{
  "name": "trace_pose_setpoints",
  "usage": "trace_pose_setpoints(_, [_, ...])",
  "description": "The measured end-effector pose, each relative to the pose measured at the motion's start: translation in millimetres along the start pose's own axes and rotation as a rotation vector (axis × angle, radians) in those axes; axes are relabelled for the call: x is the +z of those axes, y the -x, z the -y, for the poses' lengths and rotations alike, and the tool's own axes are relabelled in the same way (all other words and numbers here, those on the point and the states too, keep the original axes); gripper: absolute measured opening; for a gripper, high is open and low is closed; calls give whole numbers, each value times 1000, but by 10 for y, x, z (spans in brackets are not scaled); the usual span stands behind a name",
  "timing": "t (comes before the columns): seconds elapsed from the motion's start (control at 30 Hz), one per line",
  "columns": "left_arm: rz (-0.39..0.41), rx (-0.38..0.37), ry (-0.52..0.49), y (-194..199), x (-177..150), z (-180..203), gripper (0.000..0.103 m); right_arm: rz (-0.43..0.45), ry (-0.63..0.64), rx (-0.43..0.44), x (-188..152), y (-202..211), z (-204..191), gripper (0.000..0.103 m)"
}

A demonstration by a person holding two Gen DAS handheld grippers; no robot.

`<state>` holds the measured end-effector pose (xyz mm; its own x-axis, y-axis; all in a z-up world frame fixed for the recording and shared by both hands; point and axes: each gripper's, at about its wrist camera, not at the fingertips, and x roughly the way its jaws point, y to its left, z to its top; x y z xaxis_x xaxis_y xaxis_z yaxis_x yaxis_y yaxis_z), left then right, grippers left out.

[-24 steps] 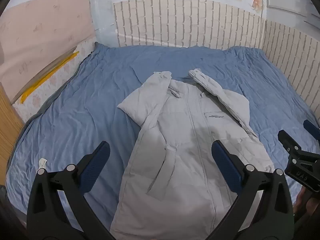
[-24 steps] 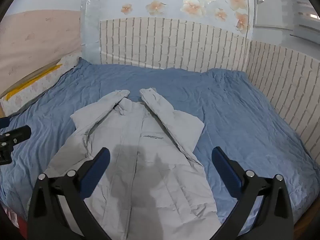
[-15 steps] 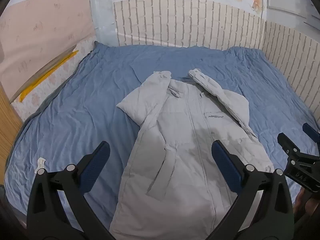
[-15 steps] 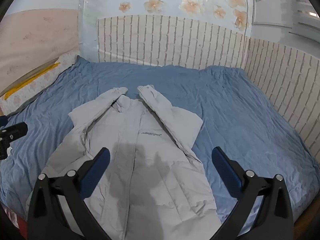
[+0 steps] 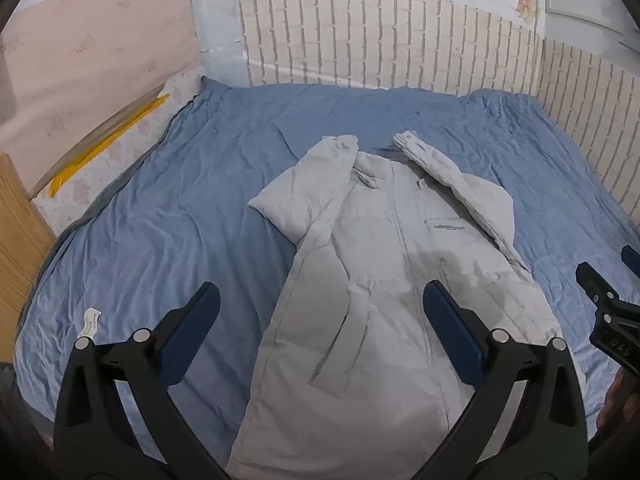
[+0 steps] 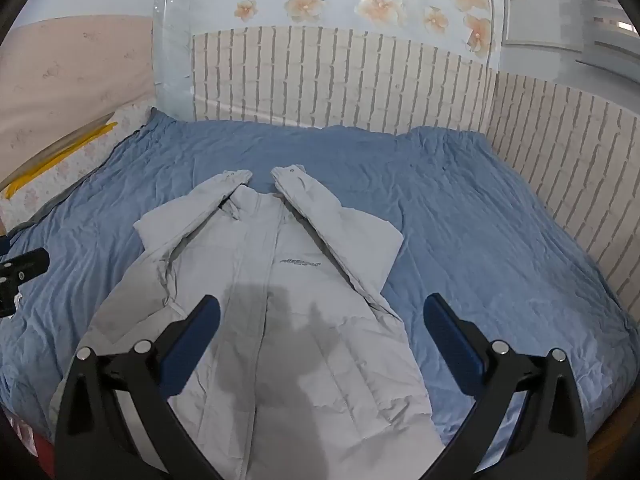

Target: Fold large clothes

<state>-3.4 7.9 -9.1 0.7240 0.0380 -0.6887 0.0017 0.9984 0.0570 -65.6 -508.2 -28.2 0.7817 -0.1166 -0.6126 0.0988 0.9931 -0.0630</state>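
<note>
Both wide open, holding nothing: left gripper (image 5: 320,320) and right gripper (image 6: 320,320) above jacket (image 6: 256,320), flat on bed (image 6: 480,240).

We see pale grey padded jacket (image 5: 384,280) front-up on blue bedsheet (image 5: 180,220), both sleeves folded up toward collar. Our left gripper (image 5: 320,320) hovers above hem, jaws wide apart, nothing between. Right gripper (image 5: 612,312) at right edge. White label (image 5: 91,322) lies on sheet, left.
</note>
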Motion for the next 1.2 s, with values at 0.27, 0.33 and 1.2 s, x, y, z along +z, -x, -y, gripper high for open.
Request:
trace_pose_setpoints(0.27, [-6,-4,-5,-55,3,-33,100,-3,0,0,15,0,-2,101])
trace_pose_setpoints(0.33, [-5,-3,-7,-59,5,-37,100,-2,0,0,17,2,3,101])
trace_pose_setpoints(1.2, [-23,4,-4,-106,-17,-49,100,-6,0,-2,5,4,18,101])
